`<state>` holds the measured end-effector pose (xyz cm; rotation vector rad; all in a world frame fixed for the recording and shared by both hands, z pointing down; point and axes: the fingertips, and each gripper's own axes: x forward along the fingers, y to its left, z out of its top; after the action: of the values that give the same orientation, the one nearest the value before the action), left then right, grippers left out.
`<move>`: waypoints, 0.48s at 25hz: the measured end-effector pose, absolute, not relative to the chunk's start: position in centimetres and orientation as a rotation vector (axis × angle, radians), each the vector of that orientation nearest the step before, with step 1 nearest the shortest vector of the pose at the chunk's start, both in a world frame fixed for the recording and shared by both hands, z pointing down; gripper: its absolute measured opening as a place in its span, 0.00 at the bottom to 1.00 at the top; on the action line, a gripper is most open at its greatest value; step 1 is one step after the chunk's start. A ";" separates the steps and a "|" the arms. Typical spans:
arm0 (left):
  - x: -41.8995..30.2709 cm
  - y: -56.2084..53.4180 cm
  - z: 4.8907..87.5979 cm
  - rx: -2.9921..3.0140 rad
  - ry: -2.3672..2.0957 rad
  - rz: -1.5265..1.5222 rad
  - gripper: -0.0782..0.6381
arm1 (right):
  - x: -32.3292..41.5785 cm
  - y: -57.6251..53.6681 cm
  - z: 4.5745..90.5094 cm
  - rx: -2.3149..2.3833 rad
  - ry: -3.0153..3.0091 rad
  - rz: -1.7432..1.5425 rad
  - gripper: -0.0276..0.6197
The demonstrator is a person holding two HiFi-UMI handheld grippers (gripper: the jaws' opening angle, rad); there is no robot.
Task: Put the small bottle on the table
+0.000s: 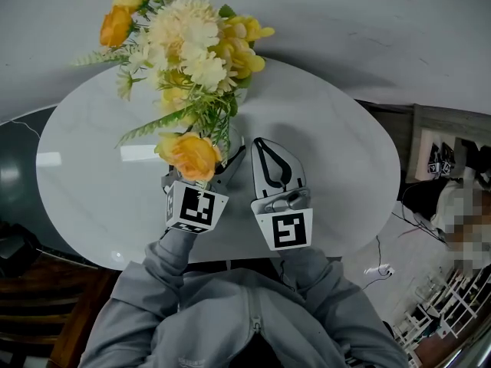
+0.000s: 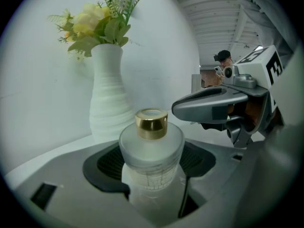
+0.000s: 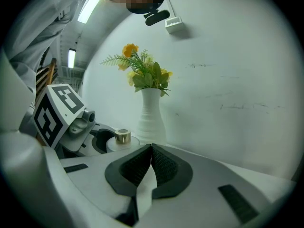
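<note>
The small frosted bottle (image 2: 151, 144) with a gold cap (image 2: 151, 123) stands upright between the jaws of my left gripper (image 2: 153, 162), which is shut on its body. Its base is hidden, so I cannot tell whether it touches the table. In the head view the flowers cover the bottle and the tips of the left gripper (image 1: 227, 167). My right gripper (image 1: 260, 142) hovers just to the right of it over the white table (image 1: 330, 152), shut with nothing in it. From the right gripper (image 3: 151, 149) view the bottle (image 3: 123, 137) is close on the left.
A white ribbed vase (image 2: 110, 99) of yellow flowers (image 1: 192, 44) stands just behind the bottle. The table's near edge (image 1: 230, 261) lies under my hands. A dark wooden chair (image 1: 38, 297) is at lower left; cables (image 1: 380, 269) lie on the floor at right.
</note>
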<state>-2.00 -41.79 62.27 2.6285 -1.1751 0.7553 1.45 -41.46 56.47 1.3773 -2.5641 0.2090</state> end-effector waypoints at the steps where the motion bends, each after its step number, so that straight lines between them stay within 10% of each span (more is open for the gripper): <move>1: -2.0 -41.8 62.4 2.626 -1.171 0.761 0.57 | 1.5 -41.5 56.5 1.379 -2.564 0.211 0.08; 12: -1.8 -41.5 63.4 2.615 -1.152 0.773 0.57 | 1.5 -41.3 56.5 1.382 -2.562 0.216 0.09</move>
<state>-1.76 -41.51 63.35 2.6149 -1.1515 0.7729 1.49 -41.31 56.49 1.3824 -2.5619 0.2163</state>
